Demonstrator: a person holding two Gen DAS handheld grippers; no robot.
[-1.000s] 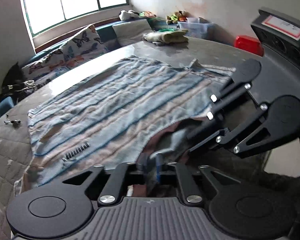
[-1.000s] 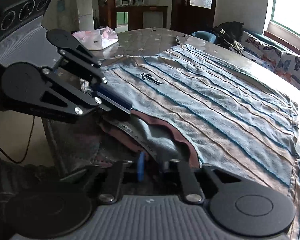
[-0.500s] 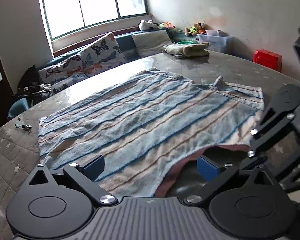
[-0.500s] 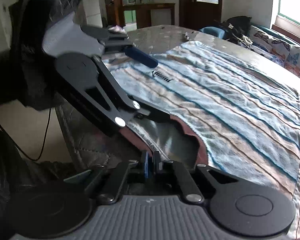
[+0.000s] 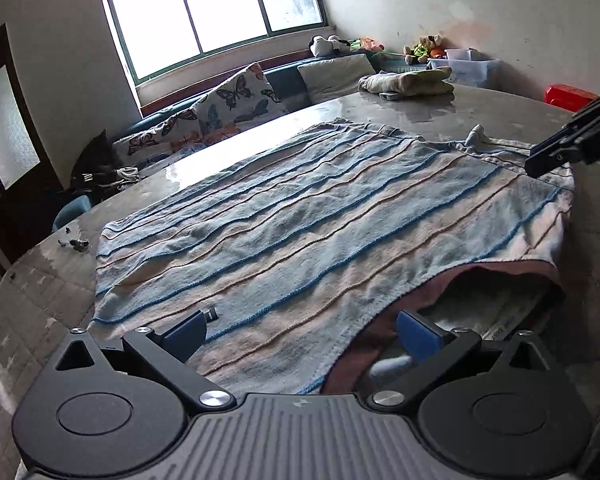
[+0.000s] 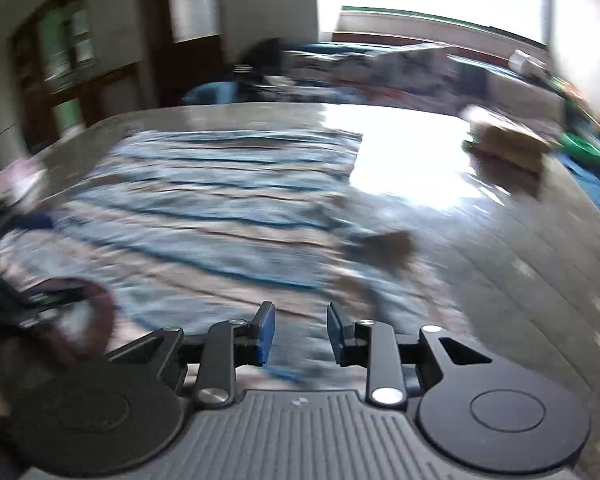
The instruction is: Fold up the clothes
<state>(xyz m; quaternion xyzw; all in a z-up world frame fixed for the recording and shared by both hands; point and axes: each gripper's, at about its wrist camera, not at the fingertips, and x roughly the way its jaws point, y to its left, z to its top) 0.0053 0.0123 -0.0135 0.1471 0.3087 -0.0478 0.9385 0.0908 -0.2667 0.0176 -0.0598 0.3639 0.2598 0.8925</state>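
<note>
A striped blue-and-beige shirt (image 5: pixel 308 216) lies spread flat on the round grey table (image 5: pixel 412 112). Its maroon-lined collar opening (image 5: pixel 480 280) faces me at the near right. My left gripper (image 5: pixel 300 334) is open and empty, its jaws wide apart just above the shirt's near edge. The right gripper's blue pads (image 5: pixel 540 162) show at the shirt's right shoulder edge. In the blurred right wrist view, my right gripper (image 6: pixel 300 334) is open and empty over the shirt (image 6: pixel 220 216).
A folded pile of clothes (image 5: pixel 408 82) lies at the table's far side. A small metal object (image 5: pixel 76 244) sits at the far left. A butterfly-print cushion (image 5: pixel 228 104) and bench stand under the window. A red box (image 5: pixel 568 94) is at the right.
Both grippers let go of the collar and opened. The left pulled back and up. The right swung away to the shirt's right side and is moving fast.
</note>
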